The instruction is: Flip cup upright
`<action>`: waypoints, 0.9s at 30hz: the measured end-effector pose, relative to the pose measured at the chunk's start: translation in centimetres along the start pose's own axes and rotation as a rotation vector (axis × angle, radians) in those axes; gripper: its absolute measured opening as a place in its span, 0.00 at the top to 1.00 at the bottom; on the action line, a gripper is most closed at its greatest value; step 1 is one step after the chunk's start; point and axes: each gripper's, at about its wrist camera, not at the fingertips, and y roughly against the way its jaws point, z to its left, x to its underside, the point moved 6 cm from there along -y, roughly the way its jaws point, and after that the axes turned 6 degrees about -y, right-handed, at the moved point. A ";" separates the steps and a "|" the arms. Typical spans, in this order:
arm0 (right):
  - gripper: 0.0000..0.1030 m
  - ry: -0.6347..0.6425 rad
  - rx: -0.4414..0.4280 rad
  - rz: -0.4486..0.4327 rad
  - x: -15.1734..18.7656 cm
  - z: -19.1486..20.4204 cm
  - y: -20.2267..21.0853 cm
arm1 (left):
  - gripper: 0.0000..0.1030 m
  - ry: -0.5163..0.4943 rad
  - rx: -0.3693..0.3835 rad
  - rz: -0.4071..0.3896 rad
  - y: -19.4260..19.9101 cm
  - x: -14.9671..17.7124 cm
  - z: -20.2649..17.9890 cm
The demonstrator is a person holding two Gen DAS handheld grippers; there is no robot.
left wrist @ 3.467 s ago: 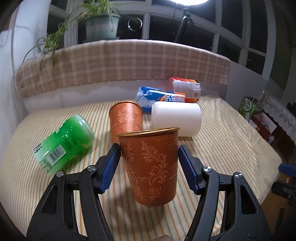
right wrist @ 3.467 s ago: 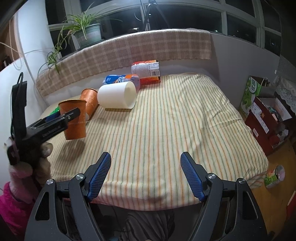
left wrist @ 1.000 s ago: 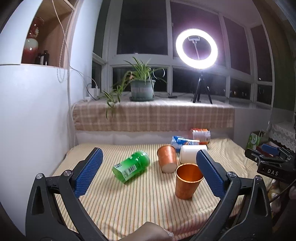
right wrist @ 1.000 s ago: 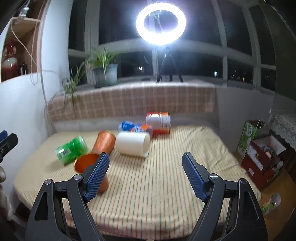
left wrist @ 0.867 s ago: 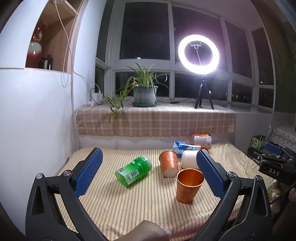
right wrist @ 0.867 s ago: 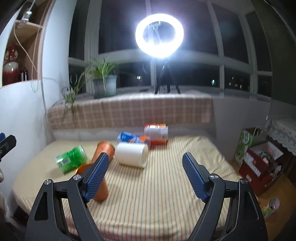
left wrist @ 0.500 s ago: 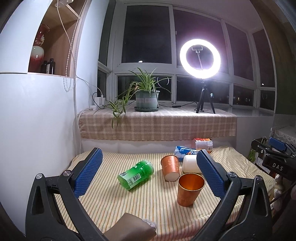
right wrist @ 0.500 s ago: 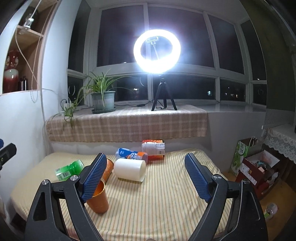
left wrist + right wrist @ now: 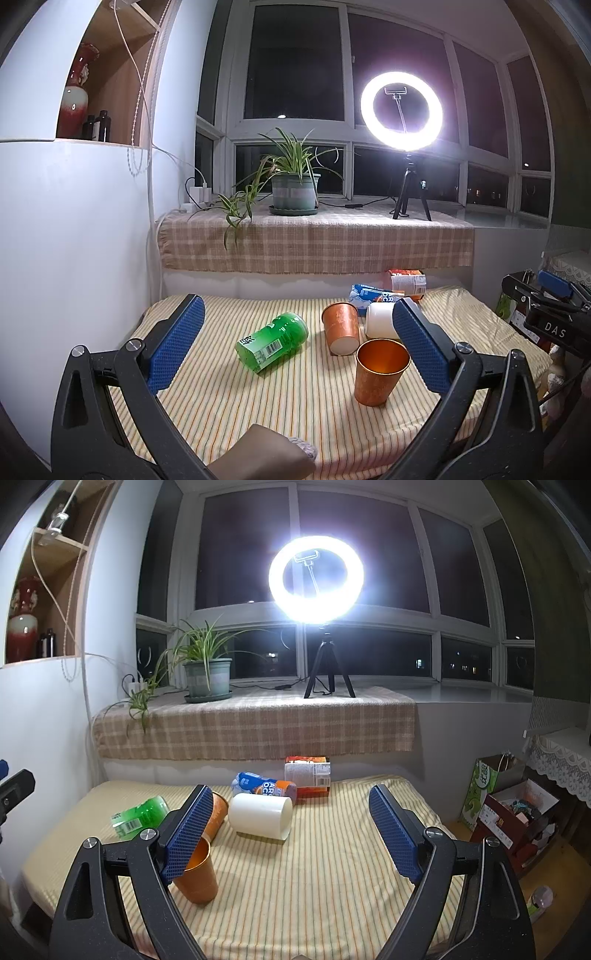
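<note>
1. An orange metal cup (image 9: 382, 372) stands upright, mouth up, near the front edge of a surface covered with a yellow striped cloth (image 9: 229, 402).
2. The left tool (image 9: 295, 347) hangs back from the surface with its blue-padded jaws spread wide, gripping nothing; the cup shows between them, well apart from both pads.
3. The right tool (image 9: 291, 834) is likewise released, jaws wide and empty, its left pad overlapping the cup (image 9: 198, 875) in that view without visibly touching it.
4. A second orange cup (image 9: 340, 328) lies on its side behind the upright one, base toward the camera in the left wrist view.
5. Beside it lie a white cylinder (image 9: 260, 815), a green bottle (image 9: 272, 340), a blue-and-orange packet (image 9: 263, 784) and a labelled carton (image 9: 307, 774), all on their sides.
6. A ring light (image 9: 316, 579) on a tripod glows on the plaid-covered window ledge, next to a potted spider plant (image 9: 294, 184).
</note>
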 end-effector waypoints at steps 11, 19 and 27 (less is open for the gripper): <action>0.16 -0.002 0.003 0.003 0.2 -0.2 0.0 | 0.00 -0.007 0.002 0.003 0.1 -0.1 -0.2; 0.16 -0.005 0.007 0.011 0.2 -0.4 -0.3 | 0.00 -0.008 0.003 0.022 -0.4 -0.3 0.0; 0.16 -0.012 0.009 0.027 0.4 -0.6 -0.8 | 0.00 -0.012 0.000 0.040 -1.3 0.0 0.1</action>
